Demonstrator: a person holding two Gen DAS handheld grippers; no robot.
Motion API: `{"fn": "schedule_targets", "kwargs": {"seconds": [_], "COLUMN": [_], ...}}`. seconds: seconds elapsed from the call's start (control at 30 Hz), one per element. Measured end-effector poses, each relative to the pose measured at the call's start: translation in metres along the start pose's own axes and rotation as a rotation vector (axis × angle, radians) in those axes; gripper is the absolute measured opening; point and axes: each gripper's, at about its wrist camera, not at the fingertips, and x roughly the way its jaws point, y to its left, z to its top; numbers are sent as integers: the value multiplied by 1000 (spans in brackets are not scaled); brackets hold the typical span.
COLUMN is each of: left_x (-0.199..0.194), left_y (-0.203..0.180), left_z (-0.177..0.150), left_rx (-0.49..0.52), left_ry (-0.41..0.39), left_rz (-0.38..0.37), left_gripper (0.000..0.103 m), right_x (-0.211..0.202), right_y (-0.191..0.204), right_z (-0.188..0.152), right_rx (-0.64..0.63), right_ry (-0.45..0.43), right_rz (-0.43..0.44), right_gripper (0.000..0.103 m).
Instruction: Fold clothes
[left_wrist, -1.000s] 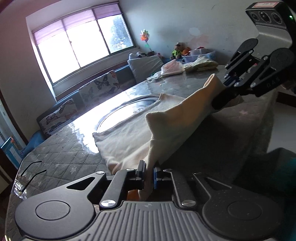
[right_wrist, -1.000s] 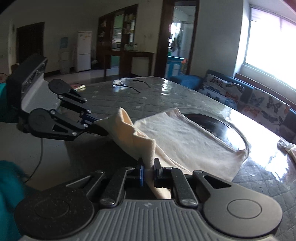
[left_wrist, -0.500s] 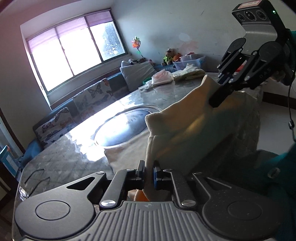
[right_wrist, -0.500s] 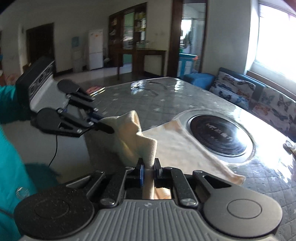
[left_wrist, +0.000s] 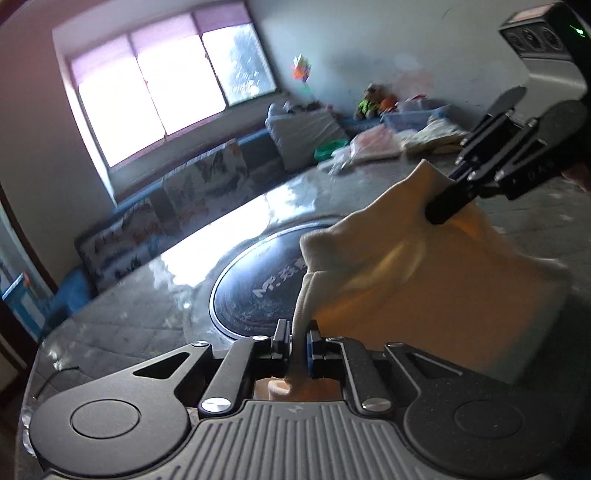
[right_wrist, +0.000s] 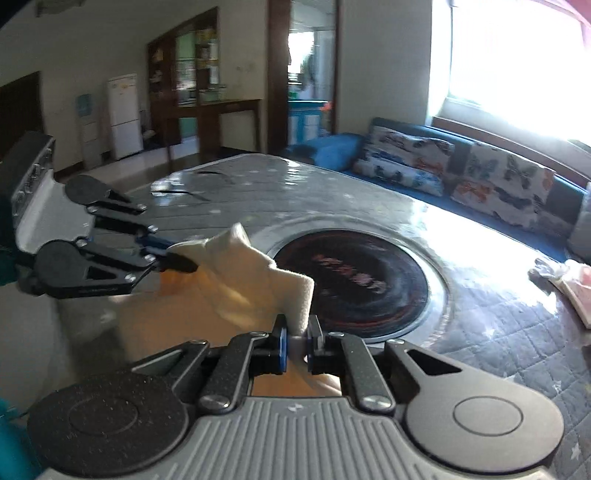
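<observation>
Sunlit quilted table (right_wrist: 498, 332) lies ahead; the cream garment (left_wrist: 424, 288) hangs off its near edge, stretched lengthwise between the left gripper (left_wrist: 295, 341) and right gripper (right_wrist: 295, 341); both jaws are clamped on its top corners, equally near.

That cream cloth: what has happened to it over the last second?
The cloth has been lifted and pulled back off the table, uncovering the dark round plate it lay across. The left gripper and right gripper stayed clamped on its corners.
</observation>
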Motion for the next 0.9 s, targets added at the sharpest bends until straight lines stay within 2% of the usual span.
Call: {"fn": "schedule_targets", "kwargs": {"seconds": [0.13, 0.23, 0.27, 0.33, 0.43, 0.6, 0.7, 0.77, 0.9], "left_x": [35, 47, 48, 49, 50, 51, 46, 39, 28], "left_y": [4, 5, 5, 8, 18, 33, 37, 38, 22], "left_z": [-3, -7, -9, -11, -10, -7, -4, 0, 9], "left_rx": [-38, -51, -49, -57, -105, -188, -223, -237, -231], "left_ry": [65, 96, 100, 102, 106, 120, 113, 92, 57], "left_rz": [13, 25, 34, 52, 68, 139, 174, 156, 66], "left_gripper": [14, 24, 29, 33, 39, 42, 42, 41, 41], "right_x": [36, 59, 63, 64, 58, 46, 44, 49, 67], "right_y": [-13, -21, -23, -27, -32, -30, -22, -13, -5], "right_z": [-11, -23, -26, -31, -33, -29, -23, -19, -15], "right_rx": [59, 114, 131, 145, 175, 203, 196, 172, 165], "right_ry": [33, 60, 67, 62, 44, 0, -15, -9, 23], "right_rz": [-32, -51, -56, -82, -119, -167, -140, -115, -99], "right_gripper": [10, 12, 17, 26, 27, 27, 27, 27, 27]}}
